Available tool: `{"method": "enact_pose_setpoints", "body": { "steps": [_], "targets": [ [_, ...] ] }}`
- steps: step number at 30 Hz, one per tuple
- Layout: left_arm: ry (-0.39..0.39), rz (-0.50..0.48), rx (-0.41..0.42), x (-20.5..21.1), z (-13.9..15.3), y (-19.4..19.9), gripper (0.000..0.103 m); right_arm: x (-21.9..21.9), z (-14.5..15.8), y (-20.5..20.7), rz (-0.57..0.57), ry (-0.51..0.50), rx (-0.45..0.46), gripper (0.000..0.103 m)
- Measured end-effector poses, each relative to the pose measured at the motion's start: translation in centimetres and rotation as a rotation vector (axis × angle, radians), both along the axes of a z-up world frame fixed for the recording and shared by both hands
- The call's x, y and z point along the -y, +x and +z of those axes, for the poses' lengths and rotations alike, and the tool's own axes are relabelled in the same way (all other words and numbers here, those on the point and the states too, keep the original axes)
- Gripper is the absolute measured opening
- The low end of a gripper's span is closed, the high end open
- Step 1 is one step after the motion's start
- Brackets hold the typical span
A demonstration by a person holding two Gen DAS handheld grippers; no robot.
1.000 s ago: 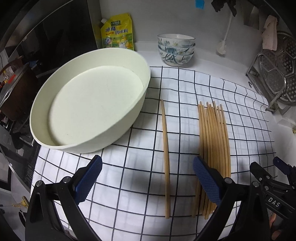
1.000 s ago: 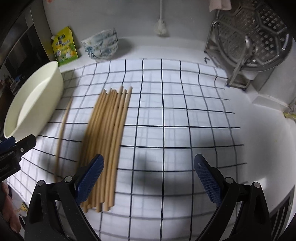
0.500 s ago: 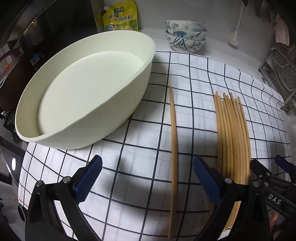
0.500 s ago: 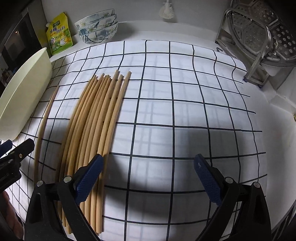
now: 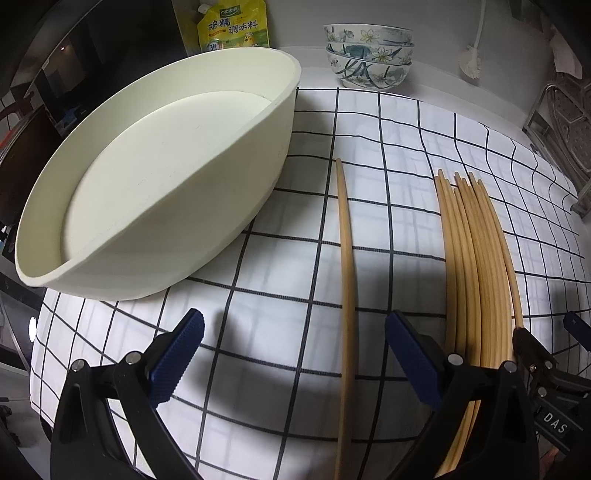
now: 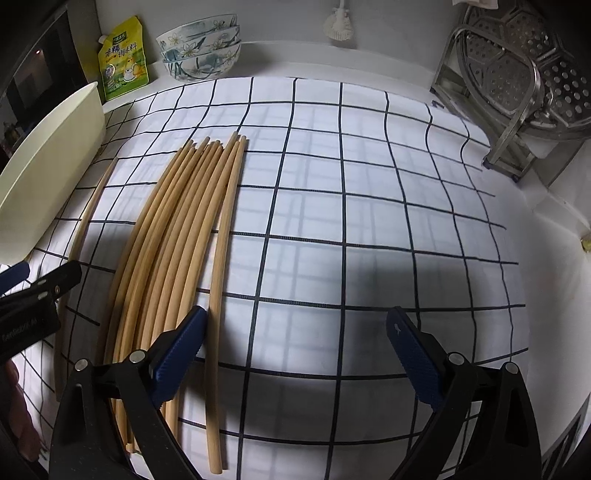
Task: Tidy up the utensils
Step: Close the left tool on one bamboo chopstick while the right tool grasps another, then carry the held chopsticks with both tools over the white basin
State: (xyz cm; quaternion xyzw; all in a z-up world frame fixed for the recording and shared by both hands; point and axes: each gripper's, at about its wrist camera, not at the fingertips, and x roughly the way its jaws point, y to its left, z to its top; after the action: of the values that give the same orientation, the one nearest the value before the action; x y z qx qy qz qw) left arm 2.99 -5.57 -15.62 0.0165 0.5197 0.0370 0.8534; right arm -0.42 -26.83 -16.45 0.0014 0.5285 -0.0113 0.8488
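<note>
Several bamboo chopsticks lie in a bundle on the checked cloth; the bundle also shows in the right wrist view. One single chopstick lies apart, left of the bundle, between it and the cream oval basin. My left gripper is open low over the cloth, with the single chopstick lying between its fingers. My right gripper is open; the bundle's rightmost chopstick lies just inside its left finger. Both grippers hold nothing.
Stacked floral bowls and a yellow seasoning pouch stand at the back. A metal dish rack stands at the right. The basin's wall shows at the left of the right wrist view. A brush hangs on the back wall.
Both grippers have come lower and forward over the cloth; the chopsticks and basin look larger. The chopsticks have not moved. Both stay open.
</note>
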Motion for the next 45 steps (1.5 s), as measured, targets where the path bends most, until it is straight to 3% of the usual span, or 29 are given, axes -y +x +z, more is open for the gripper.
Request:
{"method": "enact_pose_setpoints", "body": {
  "steps": [2,5,8,11,13,15,23,28,32,38,45],
  "targets": [
    [0.006,-0.003,-0.001,0.2,-0.1,0.4,0.093,0.0,0.2,-0.2,0.011,0.009,0.009,0.082],
    [-0.007,-0.008,-0.006,0.4,-0.1,0.7,0.076,-0.3,0.3,-0.2,0.029,0.013,0.019,0.073],
    [-0.031,-0.035,-0.007,0.8,0.0,0.8,0.058,-0.7,0.4,-0.1,0.052,0.028,0.024,0.057],
    [-0.042,-0.072,-0.011,1.7,0.2,0.7,0.035,-1.4,0.6,0.2,0.085,0.035,0.03,0.04],
    [-0.064,-0.096,-0.022,2.1,0.3,0.6,0.008,-1.7,0.7,0.2,0.103,0.036,0.032,0.02],
    [-0.063,-0.106,-0.03,2.4,0.3,0.3,0.008,-1.8,0.8,0.3,0.105,0.03,0.029,0.007],
    [-0.109,-0.141,-0.053,2.6,1.3,0.3,0.007,0.1,1.5,0.4,0.061,0.141,0.011,0.006],
    [-0.134,-0.186,-0.02,3.1,4.1,0.1,0.007,0.5,4.2,0.4,0.036,0.18,0.039,0.006],
    [-0.171,-0.211,0.038,2.4,8.0,0.3,0.007,-0.2,7.5,0.7,0.034,0.201,0.092,0.006],
    [-0.169,-0.168,0.144,-2.2,13.4,1.3,0.007,-5.0,12.9,3.0,0.109,0.245,0.183,0.006],
    [-0.116,-0.066,0.18,-10.7,14.7,3.6,0.007,-14.7,13.8,7.3,0.242,0.309,0.182,0.006]
  ]
}}
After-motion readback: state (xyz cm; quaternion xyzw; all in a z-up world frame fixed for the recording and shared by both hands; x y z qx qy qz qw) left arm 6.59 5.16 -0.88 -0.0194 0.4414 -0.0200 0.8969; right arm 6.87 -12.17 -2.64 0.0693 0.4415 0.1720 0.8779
